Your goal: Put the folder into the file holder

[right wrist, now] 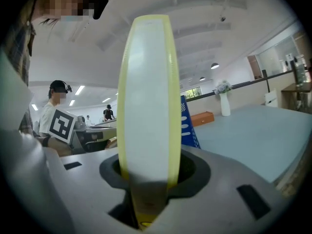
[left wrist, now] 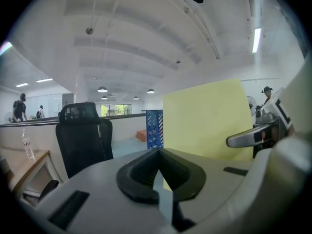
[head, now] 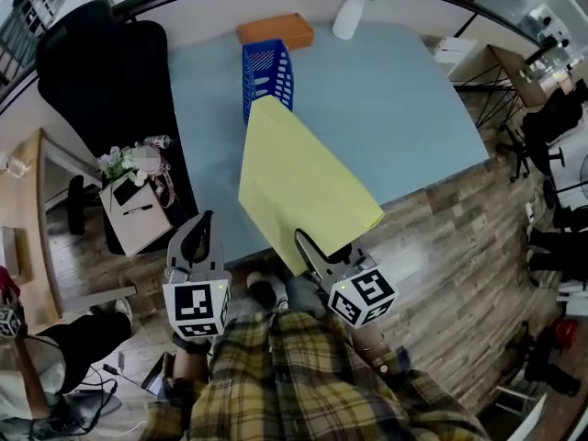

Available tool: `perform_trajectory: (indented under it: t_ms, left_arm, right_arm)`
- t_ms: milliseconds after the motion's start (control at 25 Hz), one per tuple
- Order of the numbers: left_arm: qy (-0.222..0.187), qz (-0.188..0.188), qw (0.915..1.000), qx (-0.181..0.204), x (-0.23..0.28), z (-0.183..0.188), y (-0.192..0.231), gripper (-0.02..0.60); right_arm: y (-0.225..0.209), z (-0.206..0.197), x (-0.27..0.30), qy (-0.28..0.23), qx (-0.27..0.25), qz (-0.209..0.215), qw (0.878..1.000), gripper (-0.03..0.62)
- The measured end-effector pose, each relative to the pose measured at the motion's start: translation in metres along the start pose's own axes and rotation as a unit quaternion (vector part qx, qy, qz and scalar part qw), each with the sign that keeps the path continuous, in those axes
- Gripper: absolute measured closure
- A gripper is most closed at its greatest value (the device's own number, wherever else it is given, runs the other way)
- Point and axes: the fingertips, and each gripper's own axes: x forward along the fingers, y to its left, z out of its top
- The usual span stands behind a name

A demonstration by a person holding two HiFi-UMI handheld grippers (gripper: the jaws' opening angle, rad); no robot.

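Note:
The yellow folder (head: 303,186) hangs tilted over the near edge of the blue-grey table (head: 404,108), its far corner close to the blue file holder (head: 266,70). My right gripper (head: 305,241) is shut on the folder's near corner. In the right gripper view the folder (right wrist: 146,96) stands edge-on between the jaws of the right gripper (right wrist: 146,177), with the file holder (right wrist: 189,126) just behind it. My left gripper (head: 203,220) is off the table's near left corner, shut on nothing. In the left gripper view, beyond the left gripper (left wrist: 158,152), I see the folder (left wrist: 209,116) and the file holder (left wrist: 154,129).
An orange box (head: 275,30) lies behind the file holder, and a white vase with flowers (head: 352,12) stands at the table's far edge. A black office chair (head: 106,72) and a small side table (head: 138,217) stand to the left. Wooden floor lies to the right.

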Motion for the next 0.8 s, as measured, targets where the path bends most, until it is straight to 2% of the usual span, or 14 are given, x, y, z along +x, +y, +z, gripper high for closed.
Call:
perform_trajectory:
  t_ms: [400,640,800]
  left_arm:
    - [-0.005,-0.032,0.9994,-0.009,0.012,0.002,-0.028,0.589]
    - [-0.013,-0.033,0.9993,-0.008,0.018,0.009,-0.037,0.591]
    - [-0.012,-0.031,0.9994,-0.008,0.019,0.010,-0.041,0.590]
  right_arm:
    - [-0.019,0.006,-0.038,-0.006,-0.003,-0.039,0.999,0.436]
    - [-0.021,0.012,-0.046,-0.010,0.006,-0.027,1.000,0.436]
    - [-0.020,0.034,-0.055,-0.034,0.022,-0.017,0.999,0.436]
